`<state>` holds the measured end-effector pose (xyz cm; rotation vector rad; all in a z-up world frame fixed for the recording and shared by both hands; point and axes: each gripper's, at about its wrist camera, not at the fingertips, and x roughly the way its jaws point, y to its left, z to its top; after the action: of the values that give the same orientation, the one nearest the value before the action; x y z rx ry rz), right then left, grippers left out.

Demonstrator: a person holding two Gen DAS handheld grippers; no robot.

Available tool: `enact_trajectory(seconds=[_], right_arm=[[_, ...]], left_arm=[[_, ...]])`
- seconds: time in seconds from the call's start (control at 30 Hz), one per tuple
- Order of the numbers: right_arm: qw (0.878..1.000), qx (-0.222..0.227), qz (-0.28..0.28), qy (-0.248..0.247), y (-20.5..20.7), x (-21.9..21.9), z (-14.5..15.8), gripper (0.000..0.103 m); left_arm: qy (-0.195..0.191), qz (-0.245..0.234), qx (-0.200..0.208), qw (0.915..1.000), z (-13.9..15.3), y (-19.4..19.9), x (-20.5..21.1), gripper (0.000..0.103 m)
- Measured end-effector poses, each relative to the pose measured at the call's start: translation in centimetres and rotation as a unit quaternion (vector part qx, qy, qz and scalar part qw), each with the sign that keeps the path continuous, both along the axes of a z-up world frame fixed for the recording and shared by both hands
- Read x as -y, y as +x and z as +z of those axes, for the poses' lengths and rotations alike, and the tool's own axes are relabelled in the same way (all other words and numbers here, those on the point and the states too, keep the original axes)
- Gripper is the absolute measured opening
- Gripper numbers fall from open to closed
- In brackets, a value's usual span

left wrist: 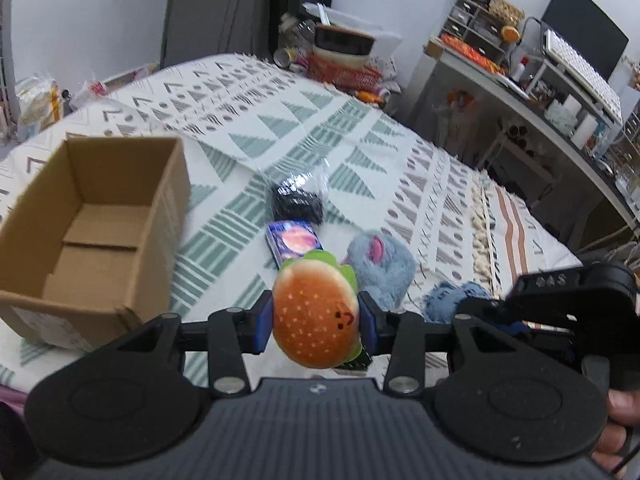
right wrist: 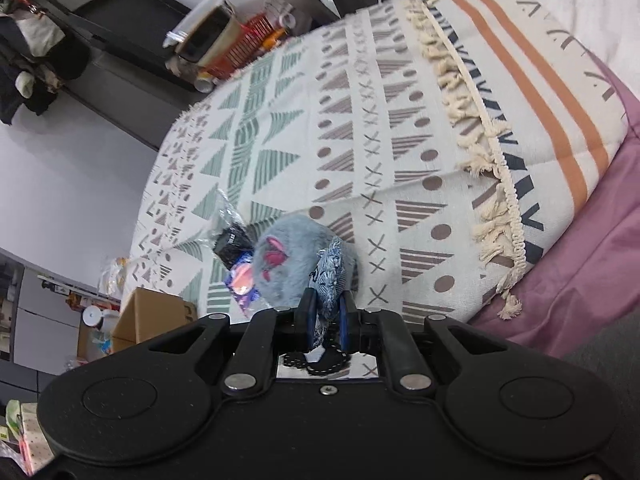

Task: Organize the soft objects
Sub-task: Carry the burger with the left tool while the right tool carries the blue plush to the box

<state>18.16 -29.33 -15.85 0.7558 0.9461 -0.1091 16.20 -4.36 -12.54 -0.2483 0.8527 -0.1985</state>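
Now left gripper point(left wrist: 316, 316) clamps burger plush point(left wrist: 316, 312); right gripper point(right wrist: 327, 316) pinches upright, probably denim, scrap point(right wrist: 330, 276).

This is a lived-in bedroom in a home — a bed point(left wrist: 360, 128) spread with a patterned, tasselled blanket point(right wrist: 400, 140) over a mauve sheet point(right wrist: 580, 272) fills most of both views. Beside it stands a cluttered tabletop point(left wrist: 500, 84) with a dark monitor point(left wrist: 584, 28), a keyboard point(left wrist: 580, 68) and small drawer units point(left wrist: 472, 24).
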Motion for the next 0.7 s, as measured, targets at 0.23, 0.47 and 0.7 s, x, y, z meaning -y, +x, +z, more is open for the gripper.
enact_trajectory(seconds=[0.23,0.47,0.7], right_arm=[[1.000,0.024,-0.012,0.012,-0.8,-1.2,2.0,0.012],[0.999,0.053,0.004,-0.005,-0.5,-3.5,4.2,0.012],[0.997,0.071,0.025,-0.020,0.1,-5.8,5.3,0.012]], left_arm=[[0.017,-0.004,0.021,0.9996,2.4,-0.1,-1.0,0.043],[0.023,0.008,0.034,0.9991,3.6,0.3,-3.2,0.043],[0.026,0.015,0.044,0.9986,3.4,0.7,-5.0,0.043]])
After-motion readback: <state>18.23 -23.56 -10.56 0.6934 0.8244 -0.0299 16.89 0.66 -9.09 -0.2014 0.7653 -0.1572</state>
